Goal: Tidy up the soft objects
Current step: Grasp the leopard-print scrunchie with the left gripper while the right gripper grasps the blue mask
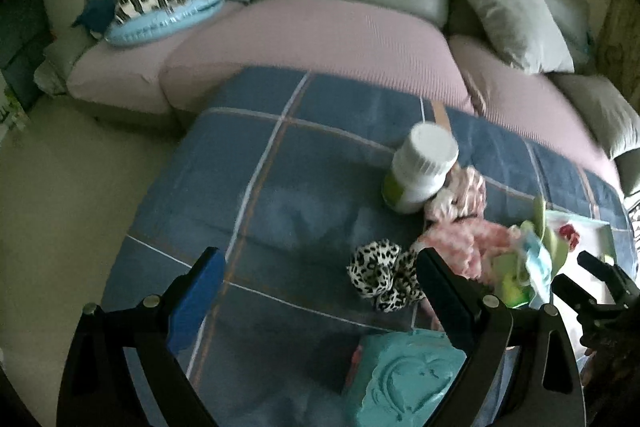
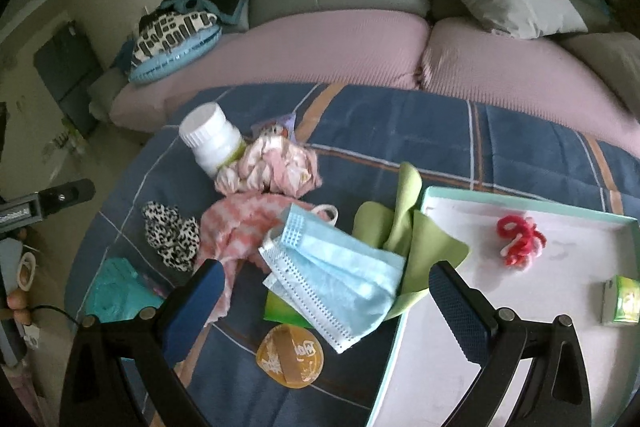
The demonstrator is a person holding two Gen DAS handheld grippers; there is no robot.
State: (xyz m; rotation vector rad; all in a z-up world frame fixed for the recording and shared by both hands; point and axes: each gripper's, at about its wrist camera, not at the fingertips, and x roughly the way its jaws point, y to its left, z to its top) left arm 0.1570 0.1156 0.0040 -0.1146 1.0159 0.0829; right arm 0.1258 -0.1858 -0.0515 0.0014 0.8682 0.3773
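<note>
Plaid blanket (image 2: 400,123) holds one leopard scrunchie (image 2: 172,237), two pink cloths, one mask (image 2: 340,275); tray (image 2: 460,199) at its right edge has one red scrunchie (image 2: 520,241), maybe a small box. Both tools (image 1: 320,291) (image 2: 324,291) gape, holding nothing.

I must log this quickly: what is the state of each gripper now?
Left gripper: open, holding nothing.
Right gripper: open, holding nothing, above the blue face mask.

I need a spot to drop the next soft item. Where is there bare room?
The tray is bare in front of the red yarn. The quilt is bare left of the bottle. It is crowded around the mask and leopard scrunchie.
</note>
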